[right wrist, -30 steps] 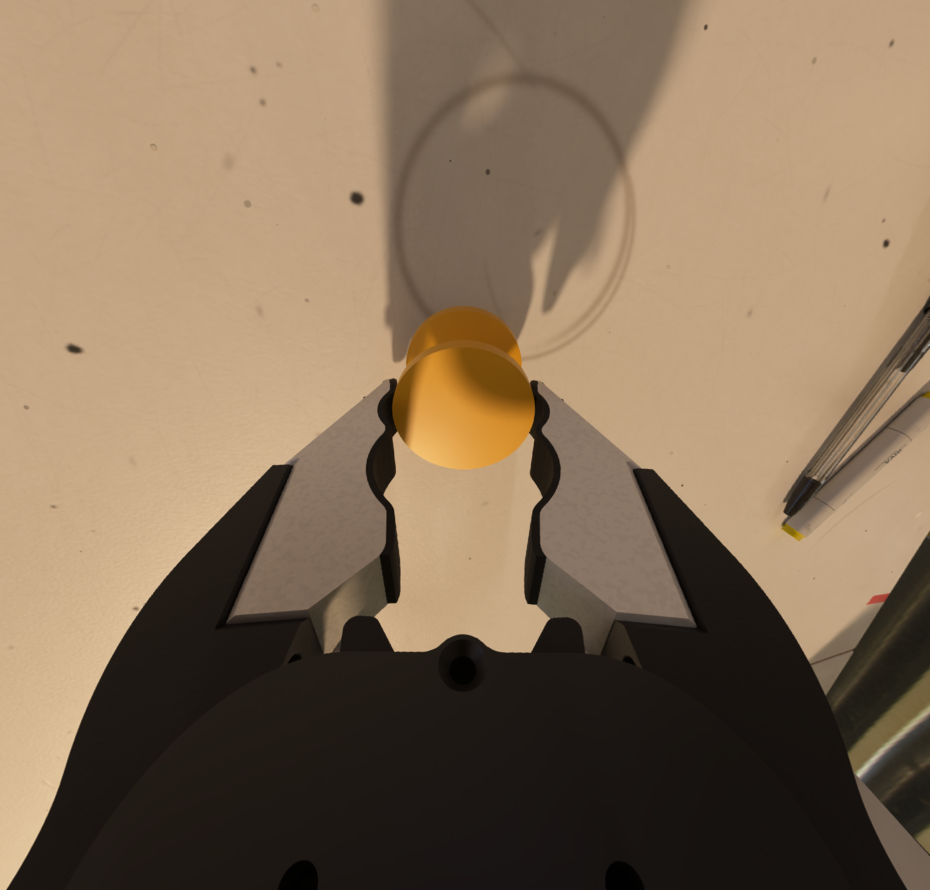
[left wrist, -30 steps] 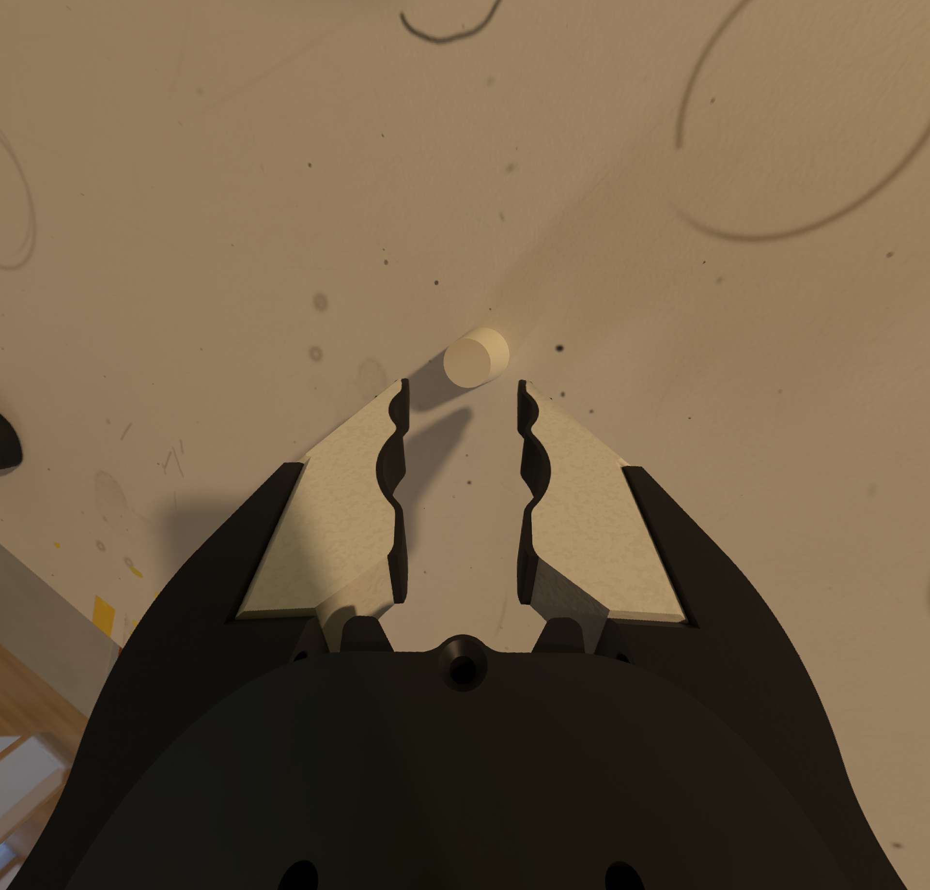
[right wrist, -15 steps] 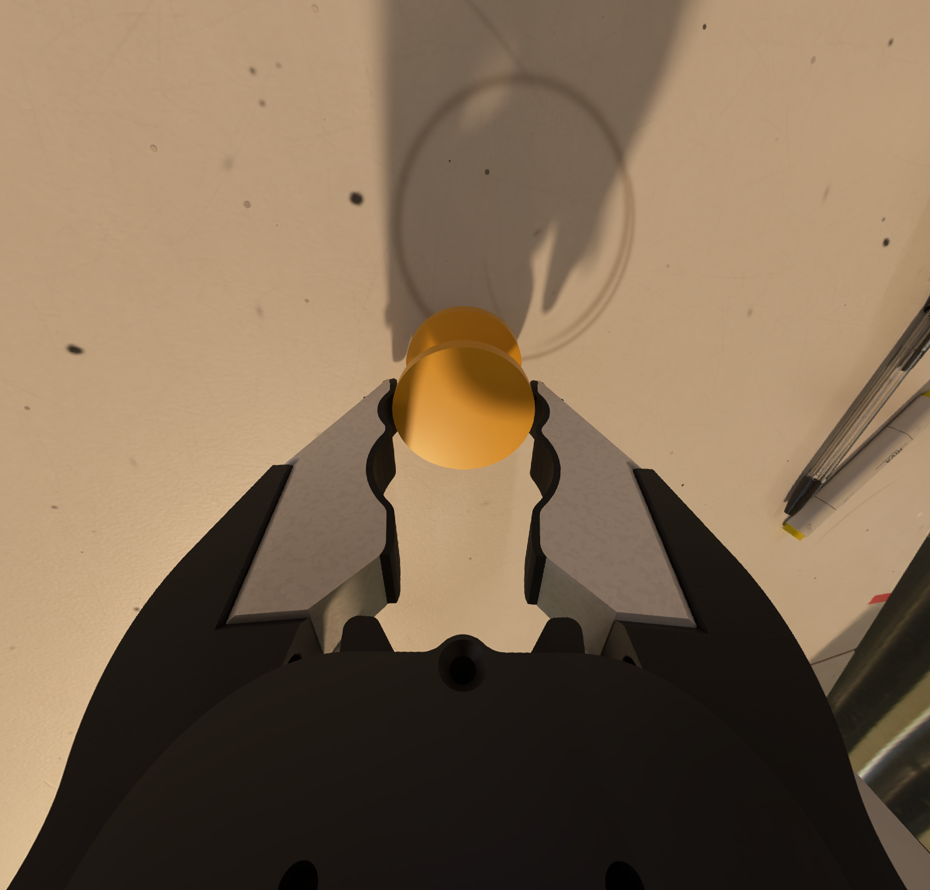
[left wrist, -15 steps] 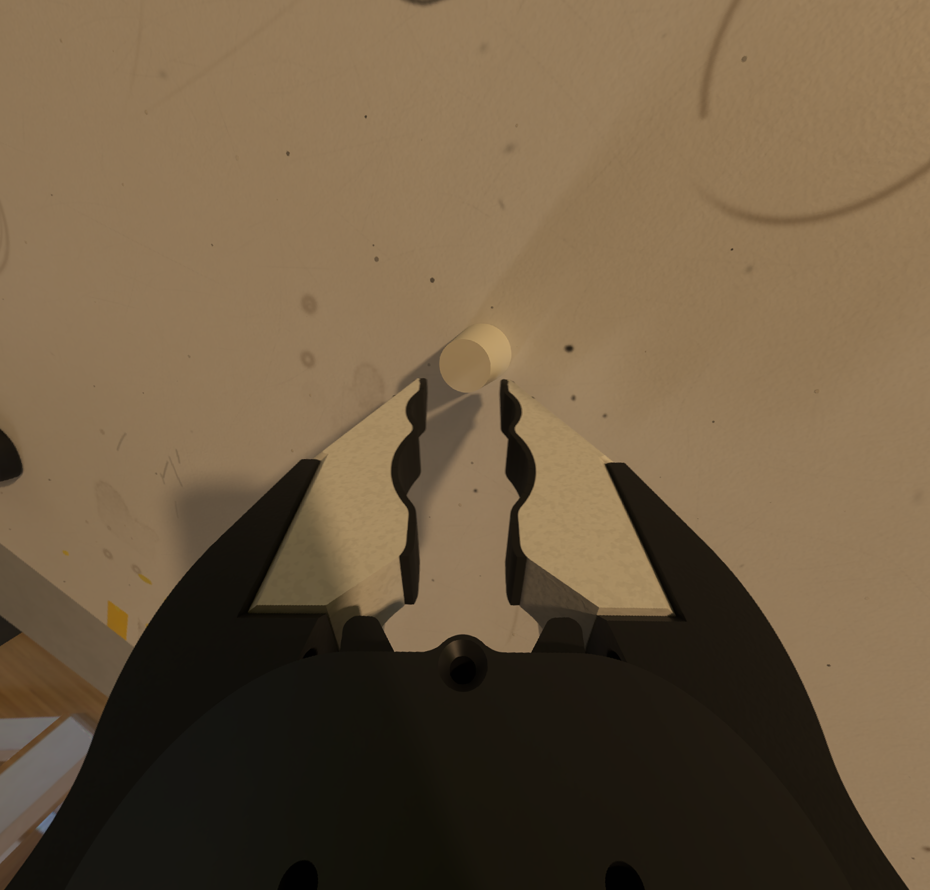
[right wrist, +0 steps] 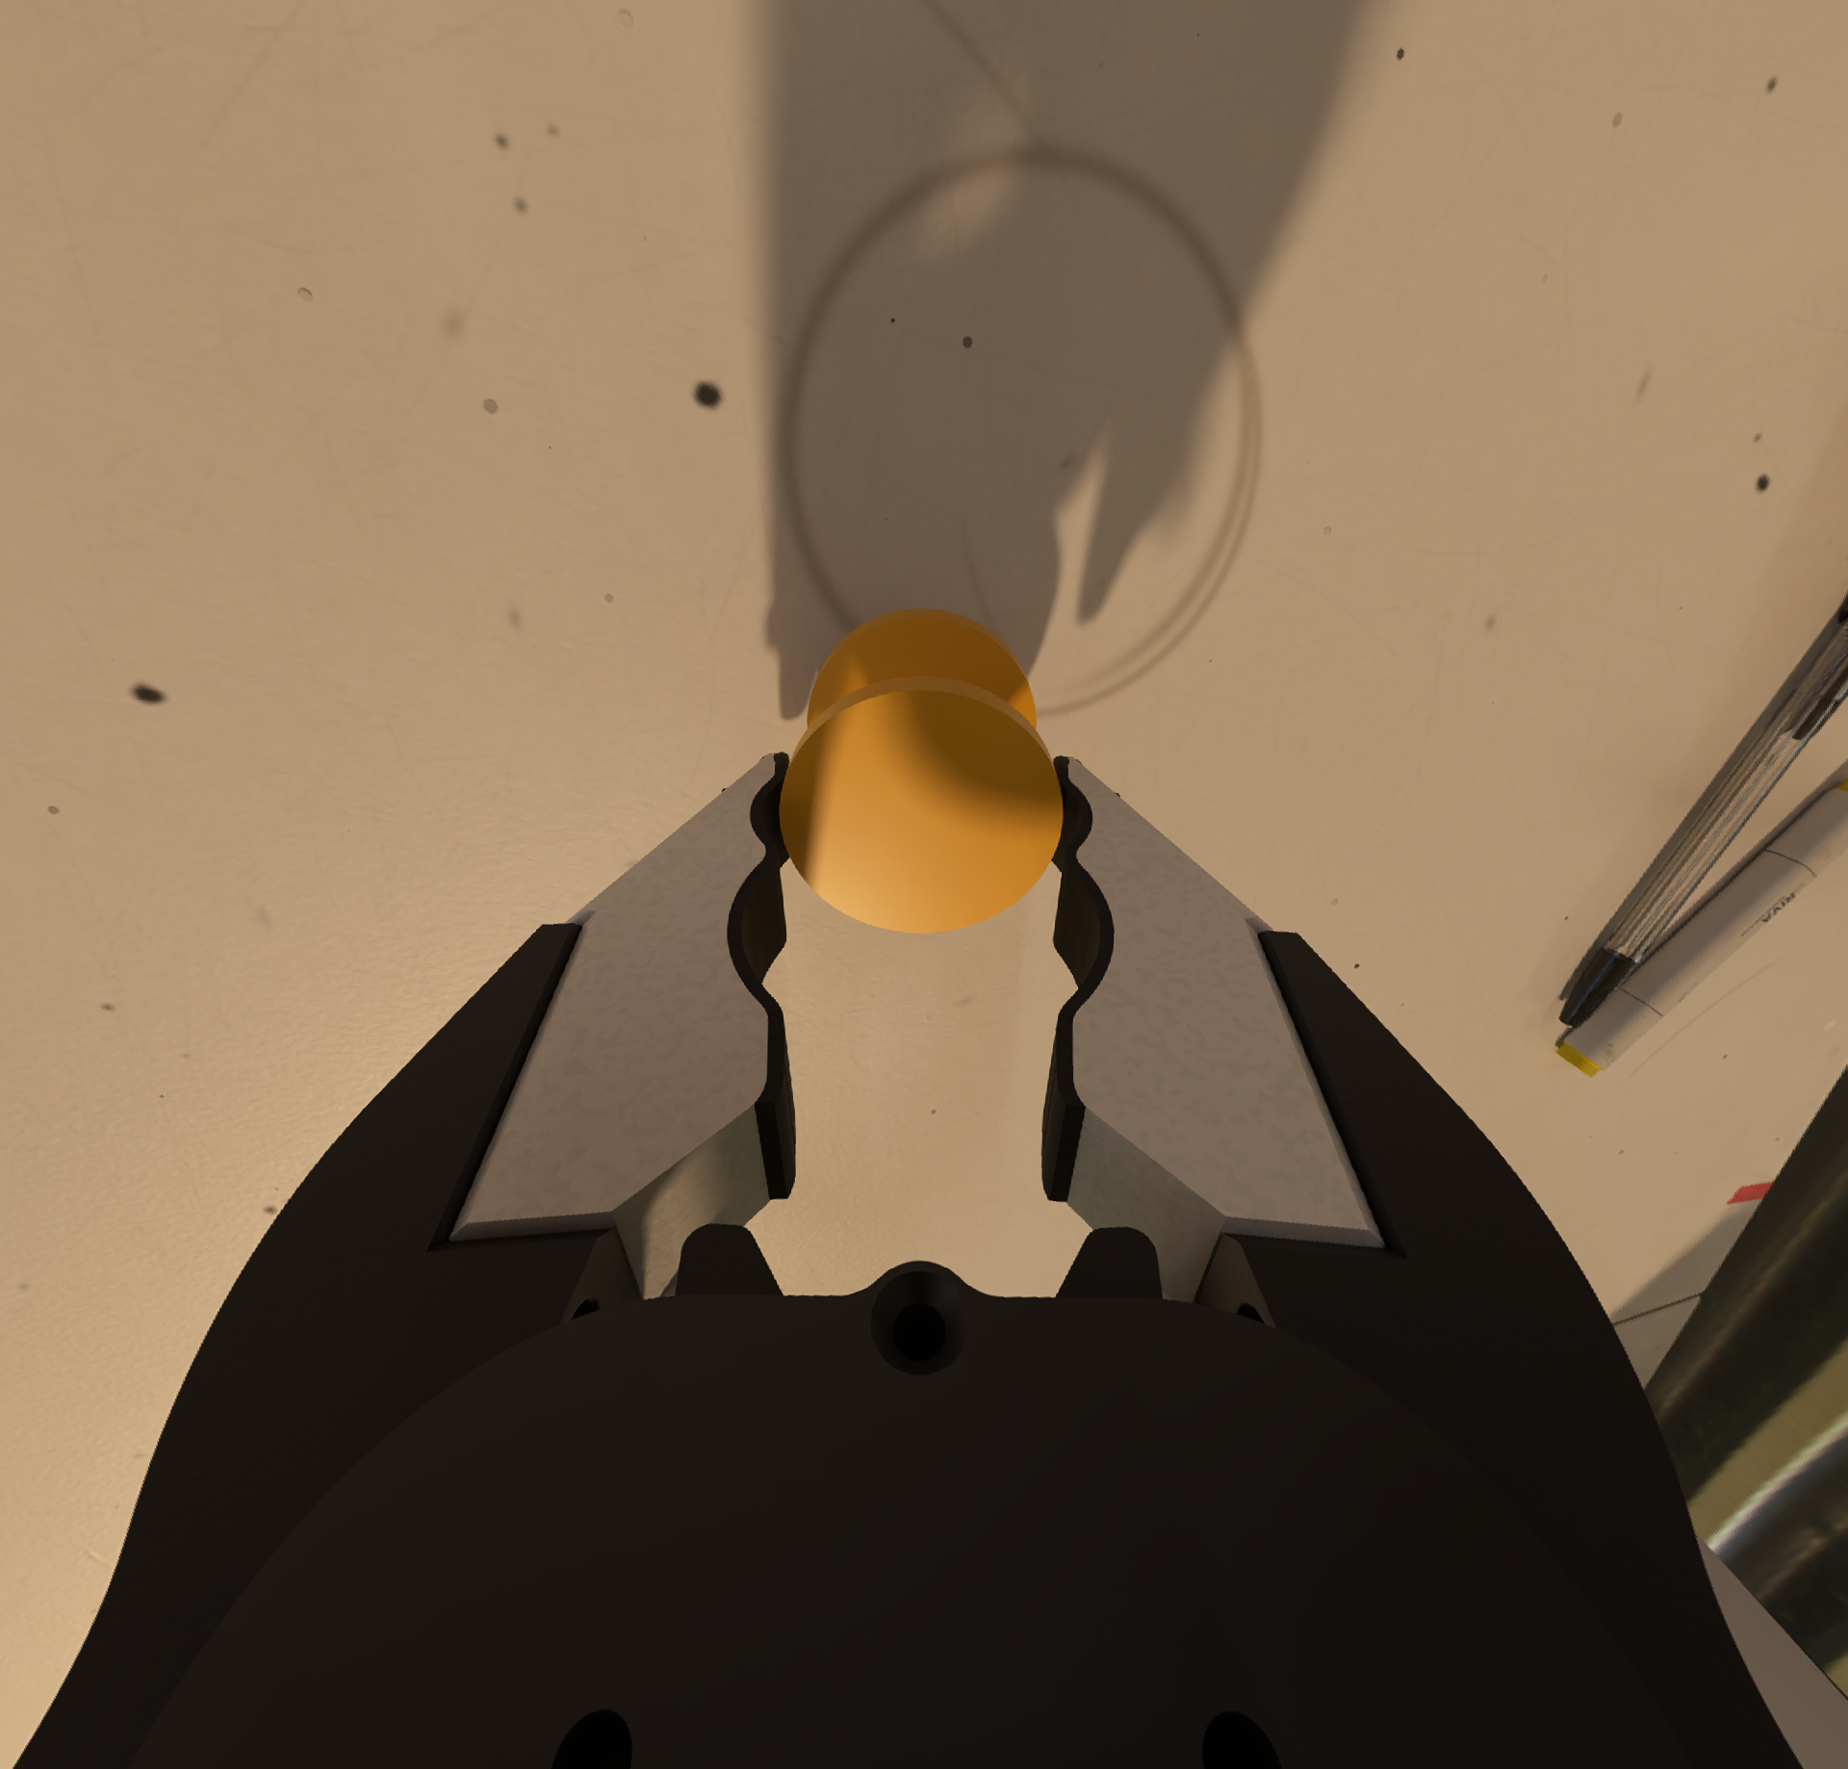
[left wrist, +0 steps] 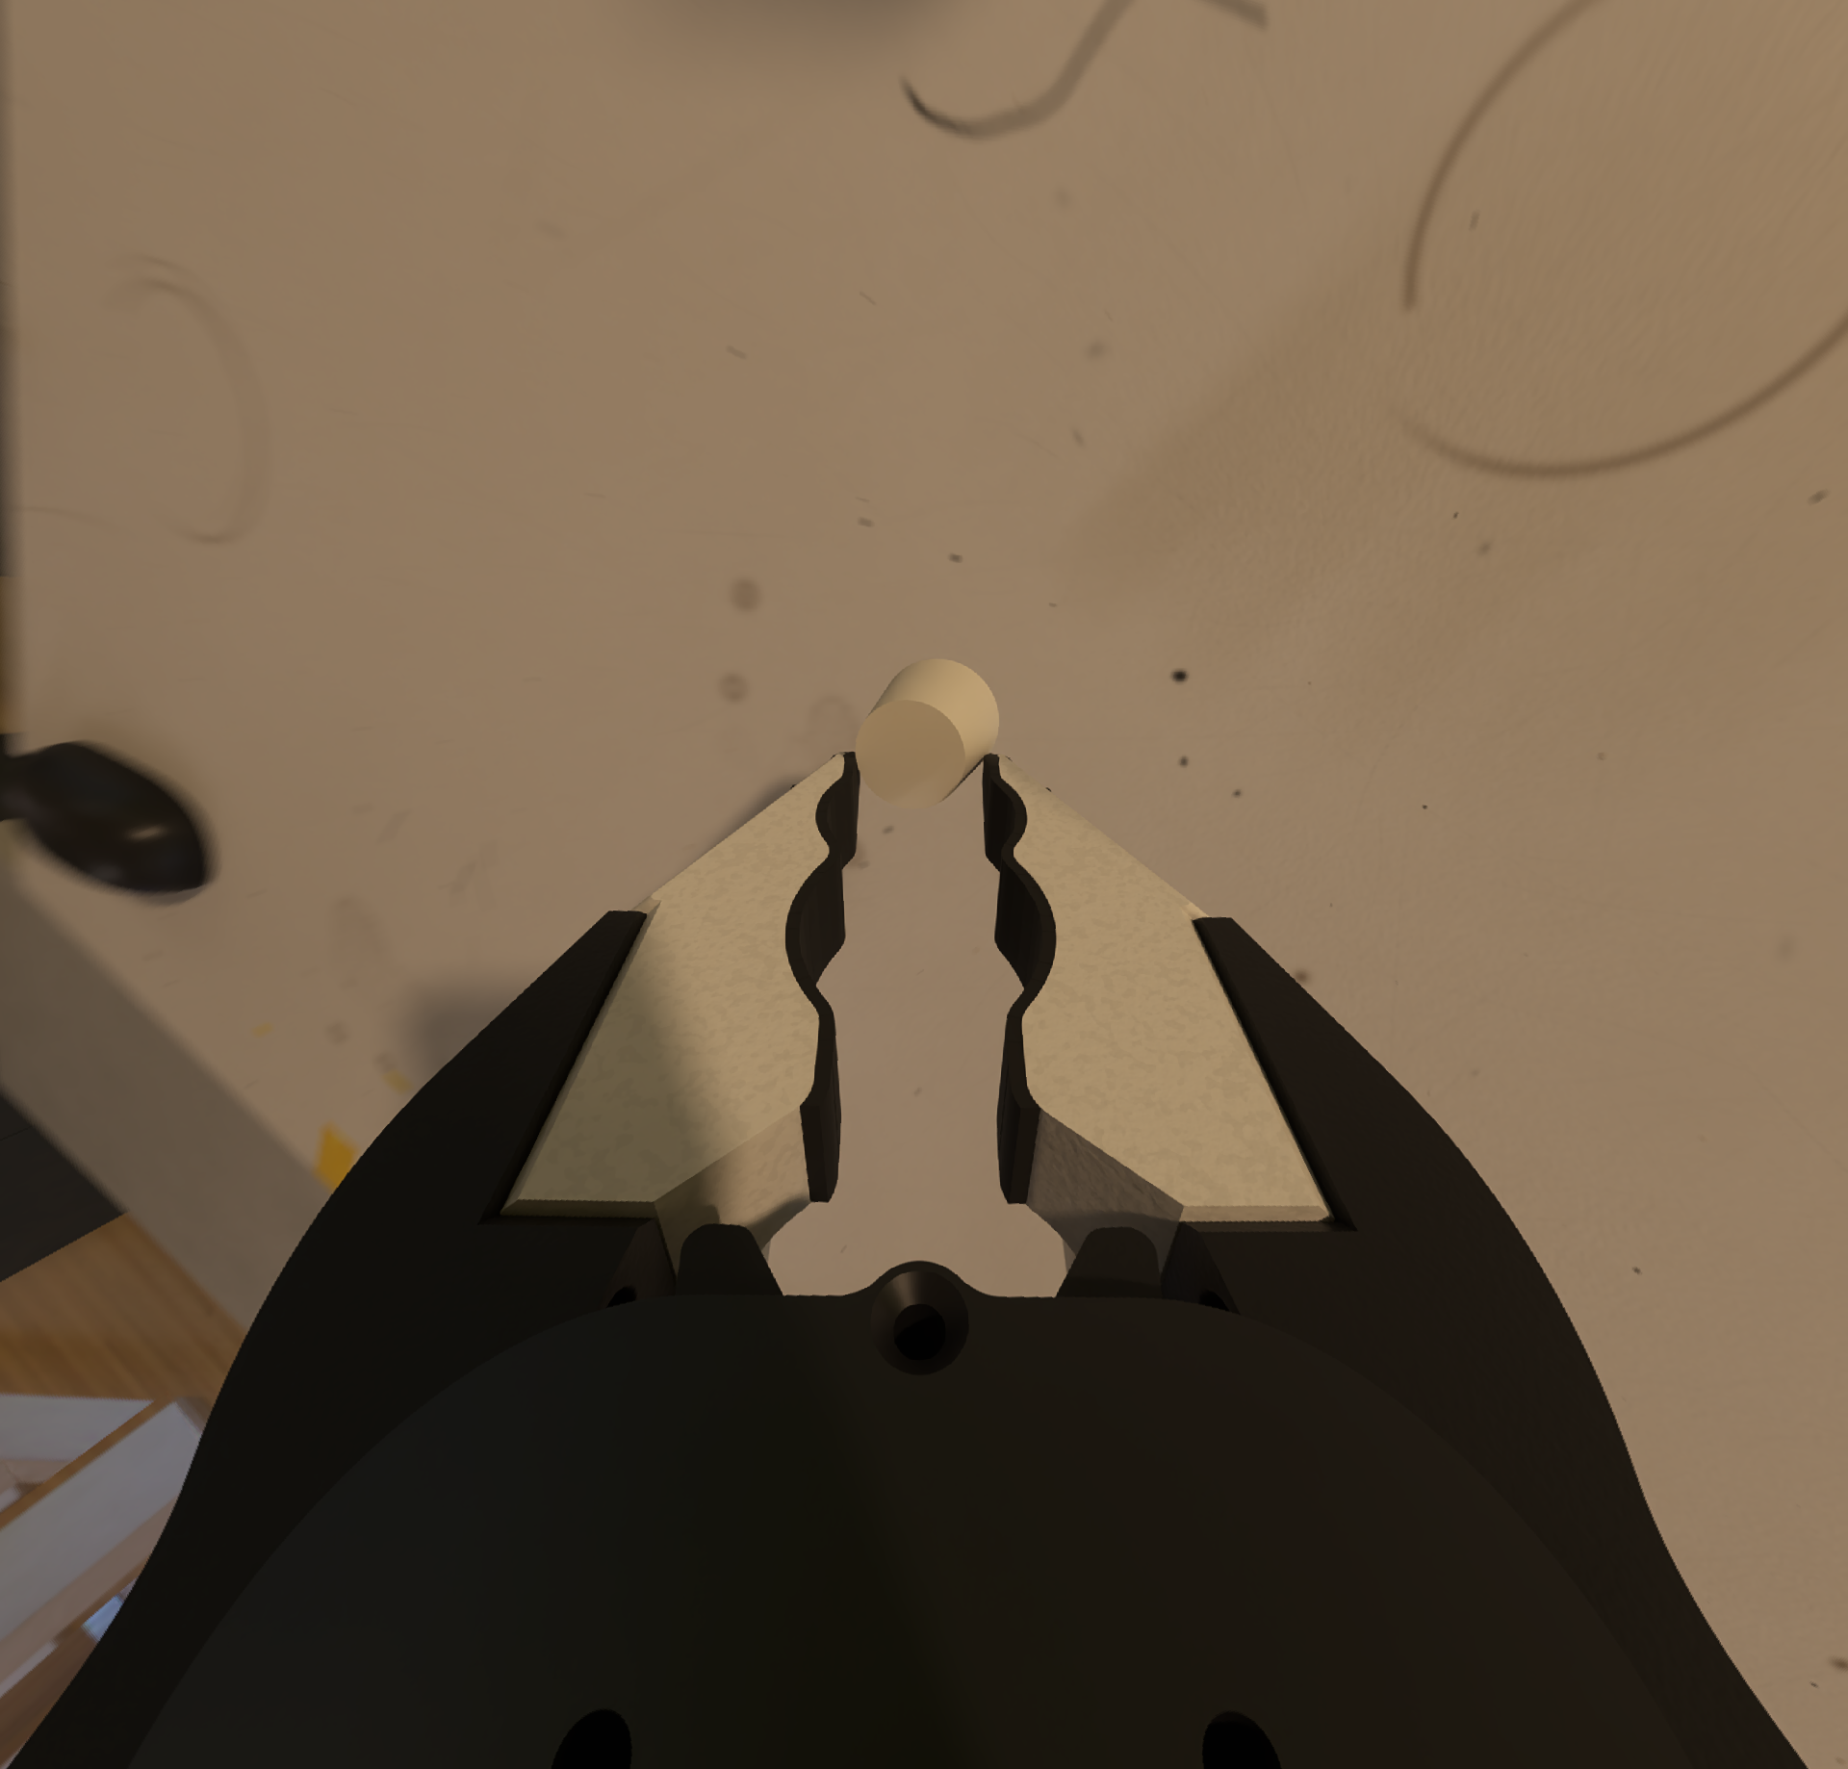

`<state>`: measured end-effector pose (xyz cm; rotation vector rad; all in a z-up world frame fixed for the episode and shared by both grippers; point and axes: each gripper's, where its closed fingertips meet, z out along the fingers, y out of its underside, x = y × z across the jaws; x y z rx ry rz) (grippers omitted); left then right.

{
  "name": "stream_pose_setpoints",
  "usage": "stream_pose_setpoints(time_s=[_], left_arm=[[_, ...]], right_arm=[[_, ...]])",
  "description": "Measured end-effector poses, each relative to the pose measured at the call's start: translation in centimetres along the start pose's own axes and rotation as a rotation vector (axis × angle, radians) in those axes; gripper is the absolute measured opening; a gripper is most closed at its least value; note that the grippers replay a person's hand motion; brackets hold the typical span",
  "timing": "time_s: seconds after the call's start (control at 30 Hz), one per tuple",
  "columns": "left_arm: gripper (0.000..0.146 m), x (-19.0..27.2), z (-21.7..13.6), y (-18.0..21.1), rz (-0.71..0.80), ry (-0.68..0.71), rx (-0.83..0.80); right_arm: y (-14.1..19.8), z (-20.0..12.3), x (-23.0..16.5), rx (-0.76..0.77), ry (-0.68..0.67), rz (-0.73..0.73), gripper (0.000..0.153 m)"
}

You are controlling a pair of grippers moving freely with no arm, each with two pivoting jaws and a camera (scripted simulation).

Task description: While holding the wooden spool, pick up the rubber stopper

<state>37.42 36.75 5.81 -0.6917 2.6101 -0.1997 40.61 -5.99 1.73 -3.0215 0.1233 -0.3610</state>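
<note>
The left gripper [left wrist: 920,766] is pinching one cream rubber stopper [left wrist: 925,736] between its very fingertips, jaws drawn narrow around it; whether the stopper is clear of the scuffed beige tabletop [left wrist: 500,371] is hard to judge from this angle. Off to this gripper's left, one rounded black object [left wrist: 110,816] is lying, too blurred to name. The right gripper [right wrist: 920,801] is gripping one orange wooden spool [right wrist: 920,811] at its near flange, jaws set moderately wide against it, with the spool reaching ahead of the tips. To that gripper's right, two pens [right wrist: 1720,841] are lying side by side on the tabletop.
</note>
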Motion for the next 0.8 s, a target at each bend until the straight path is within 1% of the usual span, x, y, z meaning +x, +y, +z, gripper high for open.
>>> stream_pose_setpoints(time_s=[0.1,0.17,0.23,0.3,0.33,0.4,0.53,0.67,0.73,0.8], left_arm=[[0.024,-1.5,-5.8,-2.1,-0.01,-0.121,0.113],[0.024,-1.2,-10.3,-4.9,0.028,-0.196,0.228],[0.024,1.0,-13.9,-8.7,0.096,-0.214,0.346],[0.024,4.5,-15.8,-12.8,0.186,-0.193,0.43],[0.024,6.7,-16.1,-15.0,0.236,-0.169,0.464],[0.024,11.3,-15.5,-19.0,0.341,-0.102,0.501],[0.024,19.4,-11.4,-26.1,0.498,0.055,0.537],[0.024,24.4,-6.5,-31.2,0.532,0.16,0.542],[0.024,25.6,-4.2,-32.8,0.543,0.147,0.514],[0.024,26.7,-2.5,-33.6,0.541,0.177,0.491]], right_arm=[[0.0,0.0,0.0,0.001,-0.001,0.0,0.052],[0.0,0.0,0.0,0.002,-0.002,-0.001,0.052],[0.0,0.0,0.0,0.002,-0.003,-0.001,0.052],[0.0,0.0,0.0,0.002,-0.003,-0.004,0.052],[0.0,0.0,0.0,0.001,-0.002,-0.004,0.052],[0.0,0.0,0.0,0.001,-0.002,-0.004,0.052],[0.0,0.0,0.0,0.003,0.0,-0.001,0.052],[0.0,0.0,0.0,0.004,-0.001,-0.005,0.052],[0.0,0.0,0.0,0.005,-0.002,-0.008,0.052],[0.0,0.0,0.0,0.008,-0.005,-0.009,0.052]])
